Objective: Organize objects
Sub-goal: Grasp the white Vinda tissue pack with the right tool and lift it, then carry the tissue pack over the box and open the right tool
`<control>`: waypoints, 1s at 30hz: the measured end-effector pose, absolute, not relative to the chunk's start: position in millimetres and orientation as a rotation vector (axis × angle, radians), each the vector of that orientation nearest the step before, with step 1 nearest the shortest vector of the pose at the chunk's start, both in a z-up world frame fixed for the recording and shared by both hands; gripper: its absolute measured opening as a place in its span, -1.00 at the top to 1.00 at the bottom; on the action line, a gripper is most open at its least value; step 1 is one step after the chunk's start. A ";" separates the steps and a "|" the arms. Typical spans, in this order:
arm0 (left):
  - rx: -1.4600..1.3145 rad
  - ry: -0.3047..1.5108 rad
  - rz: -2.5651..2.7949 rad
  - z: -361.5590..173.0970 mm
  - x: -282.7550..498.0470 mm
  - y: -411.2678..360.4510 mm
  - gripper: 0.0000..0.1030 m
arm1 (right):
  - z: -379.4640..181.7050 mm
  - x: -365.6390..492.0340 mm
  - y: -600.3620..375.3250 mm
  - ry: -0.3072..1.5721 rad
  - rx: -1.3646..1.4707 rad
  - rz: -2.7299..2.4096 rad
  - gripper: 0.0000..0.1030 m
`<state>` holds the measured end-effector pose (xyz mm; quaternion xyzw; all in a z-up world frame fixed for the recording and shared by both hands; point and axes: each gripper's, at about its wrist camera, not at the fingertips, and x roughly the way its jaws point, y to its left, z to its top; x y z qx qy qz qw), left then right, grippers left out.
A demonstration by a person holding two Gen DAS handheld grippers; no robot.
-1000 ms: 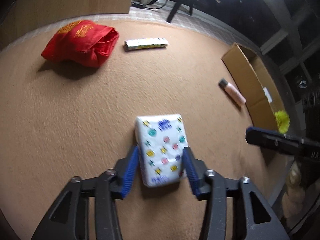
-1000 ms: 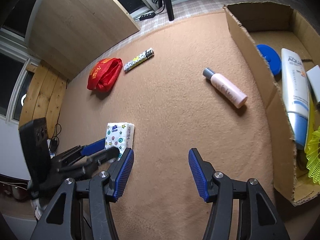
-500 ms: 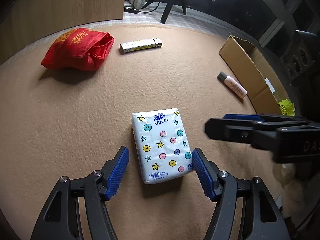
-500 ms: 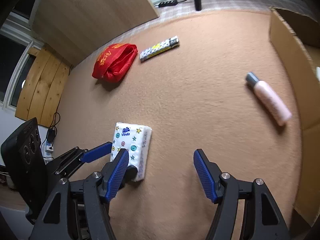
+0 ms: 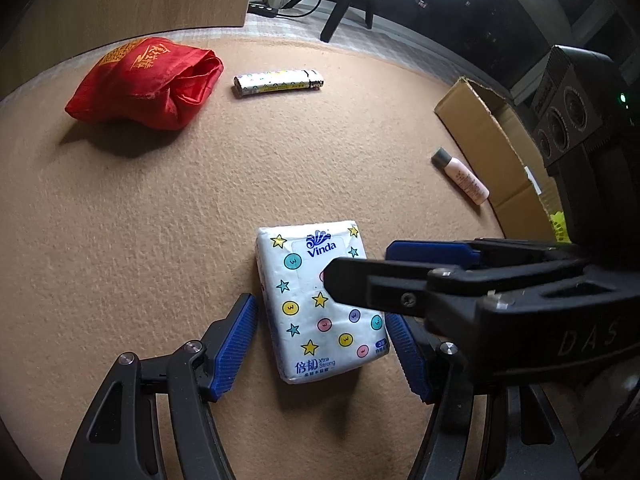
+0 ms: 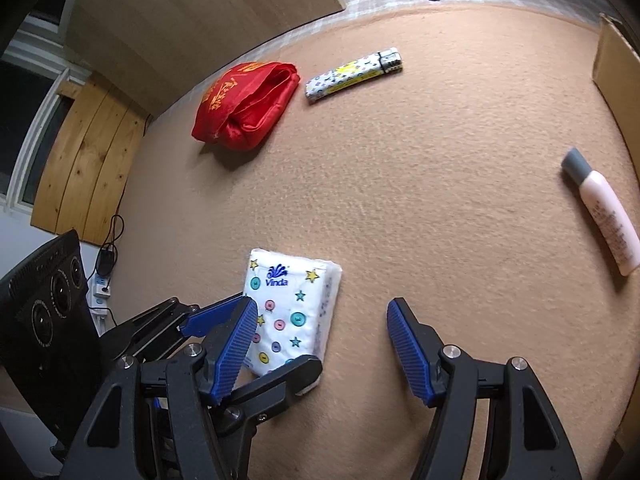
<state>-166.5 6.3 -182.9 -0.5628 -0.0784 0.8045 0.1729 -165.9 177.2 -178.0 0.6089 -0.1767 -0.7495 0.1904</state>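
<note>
Tissue pack [image 5: 322,304] flat on tan carpet [image 5: 160,220], between blue pads of left gripper [image 5: 322,348], jaws spread, just widened, clear of pack on both sides. Right gripper [image 6: 320,350] reaching in from the right, jaws also spread after opening, empty, one finger above pack. Farther off: red pouch [image 5: 144,82], lighter [image 5: 278,83], pink bottle [image 5: 462,176] beside cardboard box [image 5: 486,140].
</note>
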 end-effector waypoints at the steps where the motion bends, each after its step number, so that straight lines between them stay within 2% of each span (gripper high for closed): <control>1: -1.595 -0.232 2.281 -183.2 -166.6 5.6 -0.35 | -177.9 -166.2 175.4 -0.493 1.707 -2.100 -0.24; 9: -1.594 -0.252 2.275 -183.5 -165.7 5.3 -0.32 | -177.8 -167.3 165.4 -0.479 1.697 -2.064 -0.24; 11: -1.593 -0.256 2.272 -183.6 -165.3 5.8 -0.25 | -178.2 -167.0 162.4 -0.474 1.699 -2.051 -0.23; 15: -1.592 -0.260 2.267 -183.4 -163.9 7.4 -0.22 | -178.7 -166.2 157.4 -0.465 1.699 -2.025 -0.04; 18: -1.593 -0.262 2.269 -183.0 -162.8 8.3 -0.19 | -178.1 -164.6 156.6 -0.438 1.702 -2.030 0.00; 30: -1.529 -0.197 2.272 -156.5 -168.9 51.5 -0.07 | -152.6 -159.9 201.4 -0.447 1.657 -2.126 0.01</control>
